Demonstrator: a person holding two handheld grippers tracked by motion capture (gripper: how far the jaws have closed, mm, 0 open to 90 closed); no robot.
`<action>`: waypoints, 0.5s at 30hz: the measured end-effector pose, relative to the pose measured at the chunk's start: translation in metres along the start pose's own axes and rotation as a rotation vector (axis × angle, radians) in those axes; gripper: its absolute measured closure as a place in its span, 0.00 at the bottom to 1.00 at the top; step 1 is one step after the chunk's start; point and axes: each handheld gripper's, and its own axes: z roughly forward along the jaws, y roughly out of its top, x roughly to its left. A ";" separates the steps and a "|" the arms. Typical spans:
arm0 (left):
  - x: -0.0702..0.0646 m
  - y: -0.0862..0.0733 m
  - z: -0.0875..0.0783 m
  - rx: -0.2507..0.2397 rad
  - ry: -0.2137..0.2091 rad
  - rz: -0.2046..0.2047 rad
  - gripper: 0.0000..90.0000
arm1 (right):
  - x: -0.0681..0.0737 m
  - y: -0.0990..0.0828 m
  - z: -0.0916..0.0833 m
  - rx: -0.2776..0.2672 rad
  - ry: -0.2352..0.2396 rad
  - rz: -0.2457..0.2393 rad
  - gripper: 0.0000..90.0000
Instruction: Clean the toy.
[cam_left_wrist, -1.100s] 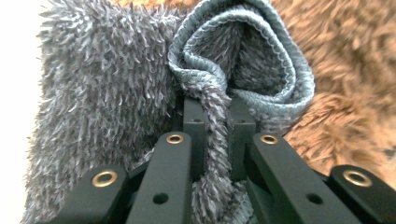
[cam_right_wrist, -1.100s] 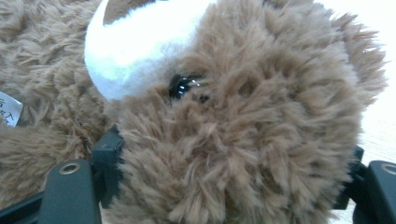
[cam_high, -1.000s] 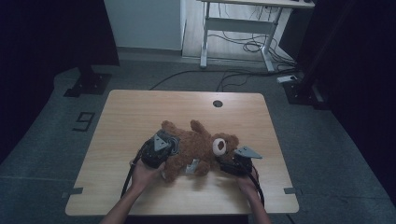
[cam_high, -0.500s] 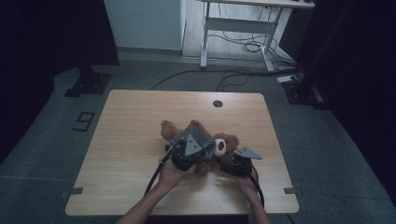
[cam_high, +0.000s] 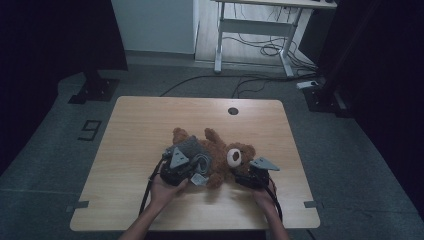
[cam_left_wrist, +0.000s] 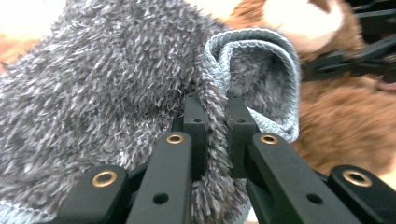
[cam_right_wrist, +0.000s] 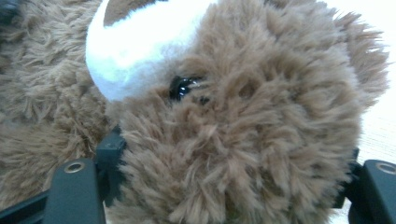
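A person is standing at the near edge of the wooden table (cam_high: 140, 125), w/ a gripper in each hand. A brown teddy bear (cam_high: 220, 155) is lying on its back approx. mid-table, a bit toward the person's side, head pointing to the right.

The left gripper (cam_left_wrist: 215, 112) is clamping a fold of the grey fluffy cloth (cam_left_wrist: 107, 84); its jaws are sitting nearly together w/ just the blue-hemmed cloth edge pinched between them. In the high view that left gripper (cam_high: 192, 167) is hovering over the bear's belly & legs, and the cloth (cam_high: 192, 150) is draping across the bear's body on its left side.

The right gripper (cam_right_wrist: 229, 172) is gripping the bear's head (cam_right_wrist: 243, 116): jaws are standing wide apart, one on each side of the head, pressing into the fur. The white muzzle (cam_right_wrist: 135, 51) and one black eye (cam_right_wrist: 183, 87) are showing just above. From overhead the right gripper (cam_high: 245, 177) is sitting at the head end, touching the bear, right hand (cam_high: 262, 197) behind it nr. the table's front edge.
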 end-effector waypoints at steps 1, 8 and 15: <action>0.004 -0.003 -0.002 0.005 0.011 -0.005 0.91 | 0.000 0.000 0.000 0.000 0.000 0.000 0.30; 0.025 -0.025 -0.001 0.075 0.101 -0.041 0.91 | 0.000 0.000 0.000 0.000 0.001 -0.003 0.29; 0.038 -0.037 0.008 0.119 0.119 -0.068 0.91 | 0.000 -0.001 0.000 -0.004 0.001 0.004 0.29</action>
